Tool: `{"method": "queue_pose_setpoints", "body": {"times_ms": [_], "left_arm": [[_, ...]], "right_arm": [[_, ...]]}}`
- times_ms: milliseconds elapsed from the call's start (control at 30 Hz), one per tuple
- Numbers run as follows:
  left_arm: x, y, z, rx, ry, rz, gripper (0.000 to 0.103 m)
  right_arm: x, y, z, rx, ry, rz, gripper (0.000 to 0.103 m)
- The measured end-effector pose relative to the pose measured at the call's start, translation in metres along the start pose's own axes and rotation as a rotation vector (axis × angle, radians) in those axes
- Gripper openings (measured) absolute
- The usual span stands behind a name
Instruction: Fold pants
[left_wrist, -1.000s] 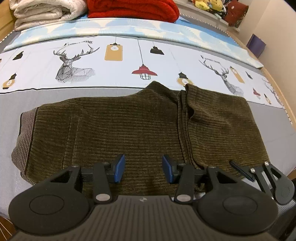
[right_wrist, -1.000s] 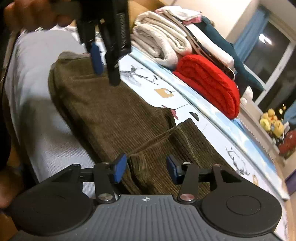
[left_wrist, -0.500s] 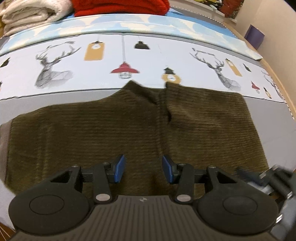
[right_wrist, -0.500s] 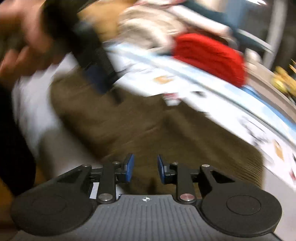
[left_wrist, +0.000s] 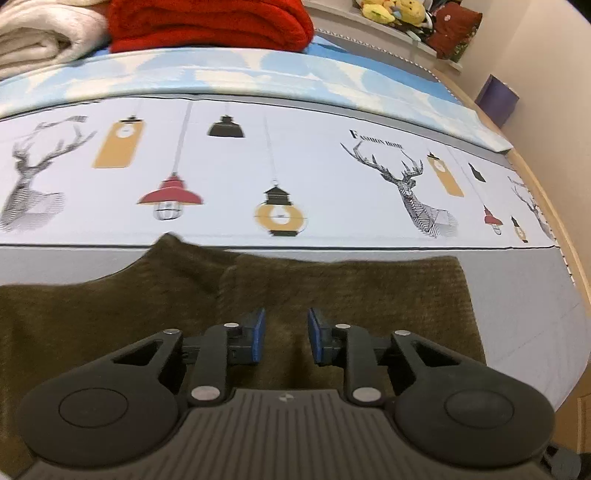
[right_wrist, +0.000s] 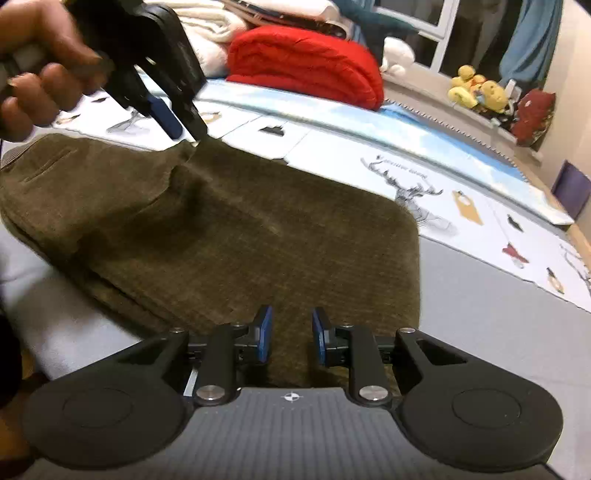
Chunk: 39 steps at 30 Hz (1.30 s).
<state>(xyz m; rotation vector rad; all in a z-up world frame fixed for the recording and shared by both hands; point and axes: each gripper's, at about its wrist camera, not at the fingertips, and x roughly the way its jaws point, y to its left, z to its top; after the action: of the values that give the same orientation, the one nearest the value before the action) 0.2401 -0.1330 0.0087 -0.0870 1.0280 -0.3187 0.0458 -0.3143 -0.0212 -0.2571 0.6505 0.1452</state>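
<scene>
— Starting at the left: where are we holding the left gripper (right_wrist: 173, 122)?

— We are hovering it over the waistband end of the olive-brown corduroy pants (right_wrist: 229, 229), which are lying flat on the grey edge strip of the bed with the deer-and-lantern printed sheet (left_wrist: 295, 177). Its blue pads are standing spread, pinching nothing; they look near the cloth, though contact is hard to judge.

— And the right gripper (right_wrist: 289, 338)?

— We are keeping it low by the near edge of the doubled-over leg end, jaws likewise apart and empty. We judge both are waiting to take hold for another fold.

— Which way are the pants running?

— Their long axis is running left to right along the bed's edge, waistband leftward, fold edge rightward.
</scene>
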Motion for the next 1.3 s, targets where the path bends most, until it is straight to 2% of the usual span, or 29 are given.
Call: {"method": "queue_pose_setpoints", "body": {"times_ms": [67,133,200,233,300,367,467,500,600,667,700,733,767,800,833,900,967,1033,1067,1100,1133,1167,1233,1300], "left_arm": [[0.019,-0.004,0.007,0.014,0.033,-0.022,0.022],[0.039,-0.005,0.014,0.041,0.073,-0.034,0.015],[0.058,0.004,0.021,0.051,0.083,0.015,0.003],[0.070,0.016,0.025,0.018,0.103,0.022,0.002],[0.084,0.035,0.027,-0.067,0.130,-0.030,0.003],[0.081,0.035,0.029,-0.050,0.109,-0.028,0.003],[0.057,0.020,0.028,0.064,0.027,0.073,0.002],[0.050,0.019,0.028,0.068,0.017,0.069,0.002],[0.034,0.020,0.024,0.052,0.047,-0.052,0.004],[0.034,0.016,0.016,0.114,0.088,-0.110,0.008],[0.040,0.016,0.009,0.159,0.128,-0.091,0.009],[0.054,0.018,0.000,0.206,0.188,-0.008,0.008],[0.065,0.022,-0.009,0.231,0.225,0.085,0.024],[0.065,0.027,-0.014,0.225,0.207,0.117,0.031],[0.059,0.030,-0.014,0.198,0.191,0.117,0.024],[0.036,0.026,-0.012,0.197,0.139,0.068,0.020],[0.012,0.013,-0.019,0.269,0.082,-0.009,0.020],[0.001,0.002,-0.035,0.338,0.100,-0.117,0.020],[0.004,-0.003,-0.047,0.387,0.150,-0.163,0.021],[0.010,-0.006,-0.058,0.440,0.205,-0.170,0.021],[0.019,-0.009,-0.075,0.516,0.277,-0.144,0.021],[0.027,-0.010,-0.094,0.607,0.336,-0.102,0.021],[0.016,-0.013,-0.107,0.687,0.281,-0.106,0.020],[0.003,-0.009,-0.106,0.643,0.249,-0.132,0.020]], "right_arm": [[0.006,0.004,-0.008,-0.008,0.032,-0.001,0.025],[0.017,0.009,-0.013,-0.029,0.111,0.019,0.025],[0.016,0.015,-0.015,-0.082,0.106,0.007,0.025],[0.015,0.018,-0.014,-0.104,0.108,0.004,0.025],[0.014,0.020,-0.012,-0.116,0.107,0.011,0.025],[0.014,0.016,-0.011,-0.102,0.107,0.018,0.025],[0.007,0.013,-0.008,-0.091,0.106,0.021,0.025],[0.009,0.009,-0.006,-0.087,0.098,0.018,0.025],[0.010,0.003,0.004,-0.020,0.034,0.005,0.025],[0.010,-0.002,0.008,0.035,0.017,0.019,0.033],[0.014,-0.002,0.009,0.050,0.035,0.029,0.034],[0.019,0.000,0.006,0.051,0.074,0.034,0.037],[0.028,0.003,0.003,0.038,0.137,0.035,0.037],[0.030,0.006,0.001,0.021,0.149,0.019,0.037],[0.028,0.010,0.002,0.013,0.138,0.003,0.037],[0.021,0.011,0.009,0.025,0.114,0.001,0.037],[0.011,0.011,0.015,0.059,0.056,0.016,0.037],[0.011,0.015,0.015,0.066,0.053,0.014,0.039],[0.015,0.018,0.013,0.058,0.078,0.014,0.040],[0.022,0.021,0.009,0.043,0.129,0.017,0.041],[0.027,0.022,0.007,0.030,0.174,0.019,0.040],[0.025,0.024,0.006,0.018,0.164,0.010,0.040],[0.022,0.025,0.012,0.021,0.185,0.011,0.041],[0.015,0.021,0.017,0.058,0.155,-0.005,0.041]]}}
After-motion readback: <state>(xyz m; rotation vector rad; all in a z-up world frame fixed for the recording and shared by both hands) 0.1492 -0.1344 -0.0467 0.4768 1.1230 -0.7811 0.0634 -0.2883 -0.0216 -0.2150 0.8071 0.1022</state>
